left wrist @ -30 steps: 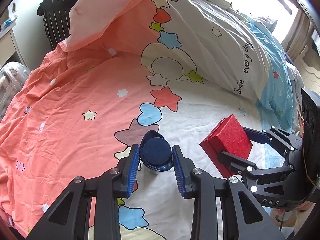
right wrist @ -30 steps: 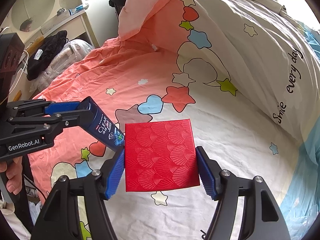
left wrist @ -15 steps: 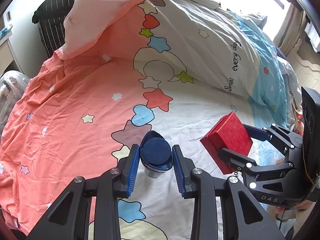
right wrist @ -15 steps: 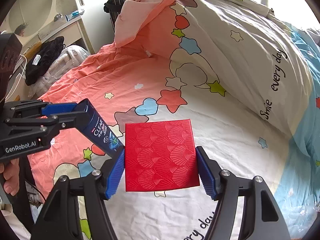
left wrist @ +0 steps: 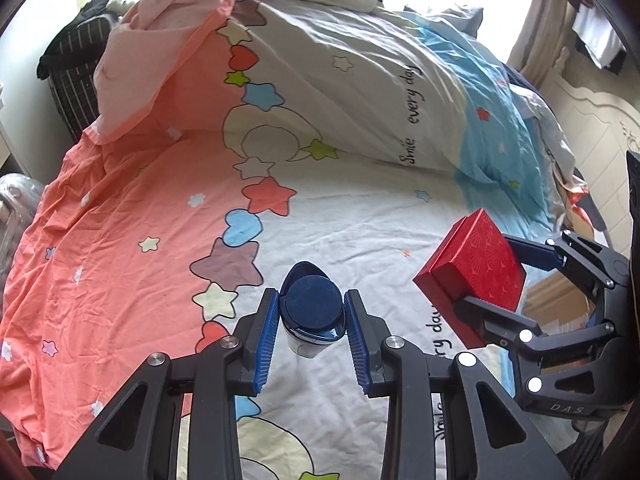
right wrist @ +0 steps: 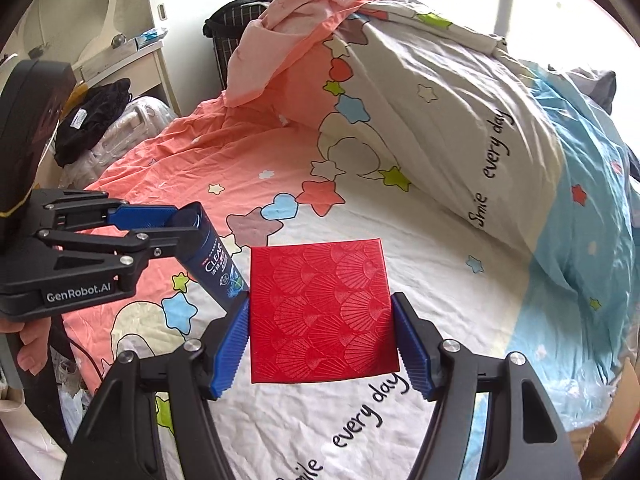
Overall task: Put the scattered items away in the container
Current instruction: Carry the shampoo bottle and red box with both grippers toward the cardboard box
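My left gripper [left wrist: 312, 320] is shut on a dark blue shampoo bottle [left wrist: 311, 312], cap towards the camera, held above the bed. In the right wrist view the same bottle [right wrist: 214, 258] slants down from the left gripper [right wrist: 176, 226] at the left. My right gripper [right wrist: 322, 334] is shut on a flat red box [right wrist: 322, 312] with a fan pattern, its blue pads pressing both side edges. The left wrist view shows that red box [left wrist: 478, 266] in the right gripper [left wrist: 492, 276] at the right. A cardboard box [left wrist: 554, 300] shows behind the right gripper.
A star-patterned sheet [left wrist: 132, 208] covers the bed, with a heaped duvet [left wrist: 360, 80] at the back. A dark striped basket [right wrist: 236, 12] stands beyond the bed. A desk with dark clothes [right wrist: 94, 116] lies left. A hand [right wrist: 28, 344] holds the left gripper's grip.
Both grippers have risen and drawn back from the bed with their loads, so the sheet looks farther off. The grips have not changed.
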`<state>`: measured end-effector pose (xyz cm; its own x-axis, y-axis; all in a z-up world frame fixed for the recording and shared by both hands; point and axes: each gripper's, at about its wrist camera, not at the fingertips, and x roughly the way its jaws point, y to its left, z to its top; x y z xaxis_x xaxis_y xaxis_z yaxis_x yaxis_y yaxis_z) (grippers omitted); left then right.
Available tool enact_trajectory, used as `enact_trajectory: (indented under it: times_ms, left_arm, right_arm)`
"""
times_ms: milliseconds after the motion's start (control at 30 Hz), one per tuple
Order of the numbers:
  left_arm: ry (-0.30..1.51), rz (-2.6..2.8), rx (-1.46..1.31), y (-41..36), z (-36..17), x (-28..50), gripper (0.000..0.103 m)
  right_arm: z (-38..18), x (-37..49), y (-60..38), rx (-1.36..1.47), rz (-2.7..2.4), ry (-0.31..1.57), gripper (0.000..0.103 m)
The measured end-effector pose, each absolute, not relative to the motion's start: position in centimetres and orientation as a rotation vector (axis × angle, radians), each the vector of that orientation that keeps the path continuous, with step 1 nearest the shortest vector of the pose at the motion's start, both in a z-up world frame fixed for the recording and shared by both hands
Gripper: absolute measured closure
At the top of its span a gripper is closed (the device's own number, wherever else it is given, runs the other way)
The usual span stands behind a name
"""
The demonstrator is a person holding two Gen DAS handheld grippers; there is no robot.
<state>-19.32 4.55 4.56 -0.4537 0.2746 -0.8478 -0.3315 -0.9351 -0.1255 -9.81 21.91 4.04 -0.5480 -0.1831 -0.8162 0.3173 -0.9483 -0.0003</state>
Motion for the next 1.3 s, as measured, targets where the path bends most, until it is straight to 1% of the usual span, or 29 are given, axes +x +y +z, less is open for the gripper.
enact_trajectory:
  times_ms: [500,933,1200,1300]
  left_arm:
    - [0.197,2.342,-1.288,10.0,7.3,-14.2,0.070]
    - [0.291,2.262,-1.232,15.5,8.6,-10.1,0.070]
    - [0.360,2.201,-1.199,19.5,8.9,-7.9,0.069]
    - [0.365,2.177,-1.183,20.7,9.0,-7.2,0.069]
  right_arm:
    - [7.6,-4.0,26.9,1.323,-2.650,0.251,0.039]
    - [10.0,1.4,31.2,1.304,-2.753,0.213,0.039]
    - [10.8,4.4,35.4,1.321,-2.848,0.139,0.039]
    - [11.0,5.3,36.3,1.339,-2.870,0.154,0.039]
